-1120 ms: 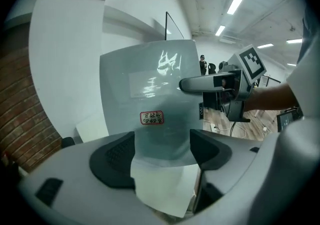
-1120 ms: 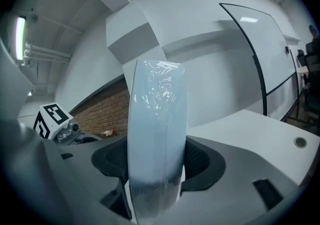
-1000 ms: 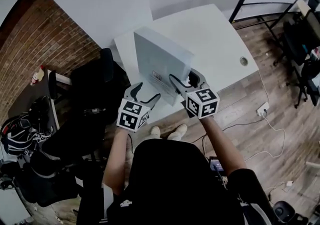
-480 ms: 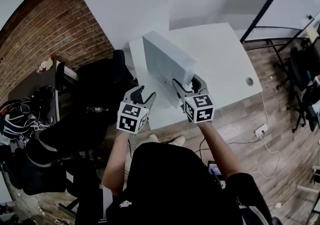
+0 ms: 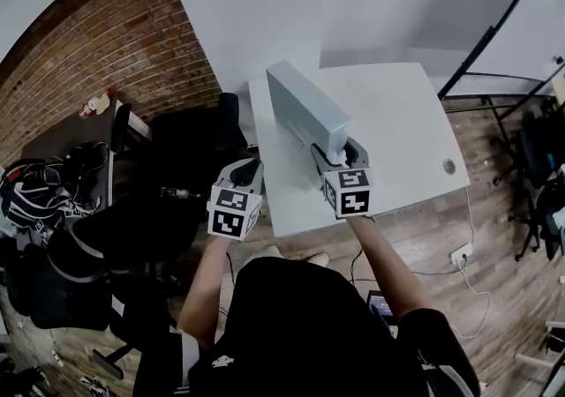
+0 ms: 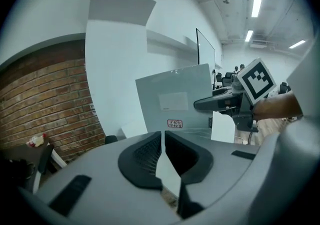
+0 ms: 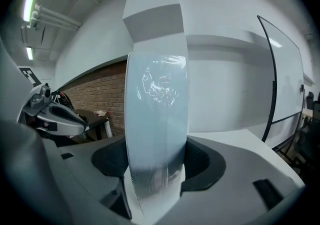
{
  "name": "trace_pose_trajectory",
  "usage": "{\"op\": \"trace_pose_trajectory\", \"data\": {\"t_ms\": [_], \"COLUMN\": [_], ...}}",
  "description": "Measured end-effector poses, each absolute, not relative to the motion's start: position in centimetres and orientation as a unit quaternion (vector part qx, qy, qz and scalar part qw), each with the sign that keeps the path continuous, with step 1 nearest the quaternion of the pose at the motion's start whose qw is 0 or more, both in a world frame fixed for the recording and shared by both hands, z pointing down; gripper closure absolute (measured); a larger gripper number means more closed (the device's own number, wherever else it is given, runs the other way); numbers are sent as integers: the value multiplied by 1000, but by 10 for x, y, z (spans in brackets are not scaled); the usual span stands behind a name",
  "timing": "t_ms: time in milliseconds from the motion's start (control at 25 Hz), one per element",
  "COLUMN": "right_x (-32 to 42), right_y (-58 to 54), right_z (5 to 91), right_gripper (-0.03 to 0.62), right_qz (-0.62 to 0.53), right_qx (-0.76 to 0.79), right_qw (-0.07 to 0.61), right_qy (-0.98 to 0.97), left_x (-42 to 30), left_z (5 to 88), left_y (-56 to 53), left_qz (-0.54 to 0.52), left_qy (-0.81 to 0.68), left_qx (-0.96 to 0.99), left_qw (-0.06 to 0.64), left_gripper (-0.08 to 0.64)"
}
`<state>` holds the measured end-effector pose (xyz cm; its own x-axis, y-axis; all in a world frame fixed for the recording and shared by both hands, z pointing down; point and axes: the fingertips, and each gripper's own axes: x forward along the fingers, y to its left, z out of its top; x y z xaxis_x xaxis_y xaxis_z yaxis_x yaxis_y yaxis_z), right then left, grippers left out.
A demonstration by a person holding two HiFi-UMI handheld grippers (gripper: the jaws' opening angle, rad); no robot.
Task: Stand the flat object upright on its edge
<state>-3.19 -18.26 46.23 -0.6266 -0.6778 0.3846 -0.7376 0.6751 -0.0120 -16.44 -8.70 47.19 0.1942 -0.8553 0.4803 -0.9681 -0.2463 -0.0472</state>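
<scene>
The right claw clamps the near end of the flat box, standing on edge on the table ahead of it. The left claw, off to its left, has just closed, empty. Release should be slow, watching for tipping.

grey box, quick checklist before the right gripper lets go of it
1. Flat grey box upright on its edge on the white table: ok.
2. Right gripper fingers clamped on the box's near end: ok.
3. Left gripper fingers have just been closing, nothing between them, off the box: ok.
4. Box will stand without the grip: cannot tell.
</scene>
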Motion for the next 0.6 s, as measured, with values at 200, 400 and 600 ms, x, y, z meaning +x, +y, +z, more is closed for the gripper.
{"op": "trace_pose_trajectory", "data": {"t_ms": [200, 400, 600], "right_x": [-43, -51, -48], "right_y": [-179, -170, -167], "right_z": [471, 481, 494], "right_gripper": [304, 304, 304], "right_qz": [85, 93, 107], "right_qx": [382, 371, 362], "right_qw": [222, 261, 287], "right_qy": [-893, -886, -880], "left_x": [-174, -172, -169], "left_z": [469, 472, 470], "left_y": [-83, -80, -80], "left_qz": [205, 199, 196], "left_qy": [-607, -609, -610], "left_qx": [756, 755, 755], "left_qw": [136, 140, 139], "left_gripper": [532, 532, 535]}}
